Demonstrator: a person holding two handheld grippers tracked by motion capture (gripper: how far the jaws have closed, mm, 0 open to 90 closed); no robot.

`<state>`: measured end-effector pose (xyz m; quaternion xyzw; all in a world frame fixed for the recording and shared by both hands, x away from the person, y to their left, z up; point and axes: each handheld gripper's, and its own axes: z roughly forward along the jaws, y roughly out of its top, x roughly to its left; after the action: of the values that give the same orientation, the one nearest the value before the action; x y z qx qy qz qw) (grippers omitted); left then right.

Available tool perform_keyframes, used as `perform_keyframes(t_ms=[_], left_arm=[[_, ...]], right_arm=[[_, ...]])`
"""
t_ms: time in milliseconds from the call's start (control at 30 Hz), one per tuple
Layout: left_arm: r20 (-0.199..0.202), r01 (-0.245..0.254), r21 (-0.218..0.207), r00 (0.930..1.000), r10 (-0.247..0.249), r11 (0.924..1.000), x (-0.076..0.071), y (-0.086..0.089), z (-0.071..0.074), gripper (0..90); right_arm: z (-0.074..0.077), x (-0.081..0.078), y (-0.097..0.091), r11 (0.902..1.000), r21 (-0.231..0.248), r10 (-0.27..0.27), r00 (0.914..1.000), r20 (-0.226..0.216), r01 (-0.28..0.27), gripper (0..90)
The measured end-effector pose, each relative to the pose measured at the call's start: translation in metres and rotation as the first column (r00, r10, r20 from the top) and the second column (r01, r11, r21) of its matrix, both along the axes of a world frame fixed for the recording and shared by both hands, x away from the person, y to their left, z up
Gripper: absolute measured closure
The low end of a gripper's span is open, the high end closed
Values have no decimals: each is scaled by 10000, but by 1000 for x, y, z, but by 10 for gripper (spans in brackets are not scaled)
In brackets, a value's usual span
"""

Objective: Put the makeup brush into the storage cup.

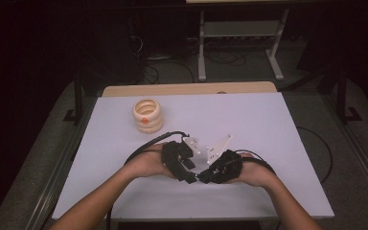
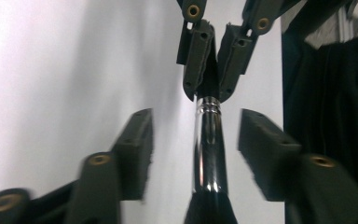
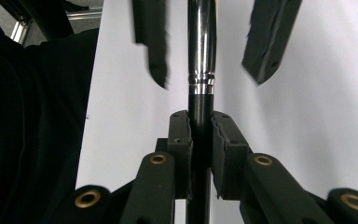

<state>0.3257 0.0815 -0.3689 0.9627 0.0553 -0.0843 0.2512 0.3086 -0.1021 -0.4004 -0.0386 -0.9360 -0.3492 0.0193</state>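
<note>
High view: both grippers meet tip to tip low on the table (image 1: 278,143); what they share is too small to make out there. Right gripper (image 3: 200,135) clenched on a black-and-chrome rod (image 3: 201,60). Left gripper (image 2: 193,140) released, jaws clear either side. Stacked-ring holder (image 1: 147,115) apart; contents unseen.

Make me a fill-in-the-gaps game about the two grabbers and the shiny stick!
1. The right gripper is shut on the dark end of the ____.
2. The left gripper has its jaws ____, one on each side of the stick's silver part.
3. The stack of cream rings stands on the ____, far from both grippers.

Missing words: stick; open; table
</note>
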Motion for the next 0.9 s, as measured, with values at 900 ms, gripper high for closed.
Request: perform_keyframes(t_ms=[900], left_arm=[[446,-2452,-3958,9574,2853,8850,2,61,15,23]], right_arm=[[18,14,-42,9762,888,-1991,9799,71,1977,783]])
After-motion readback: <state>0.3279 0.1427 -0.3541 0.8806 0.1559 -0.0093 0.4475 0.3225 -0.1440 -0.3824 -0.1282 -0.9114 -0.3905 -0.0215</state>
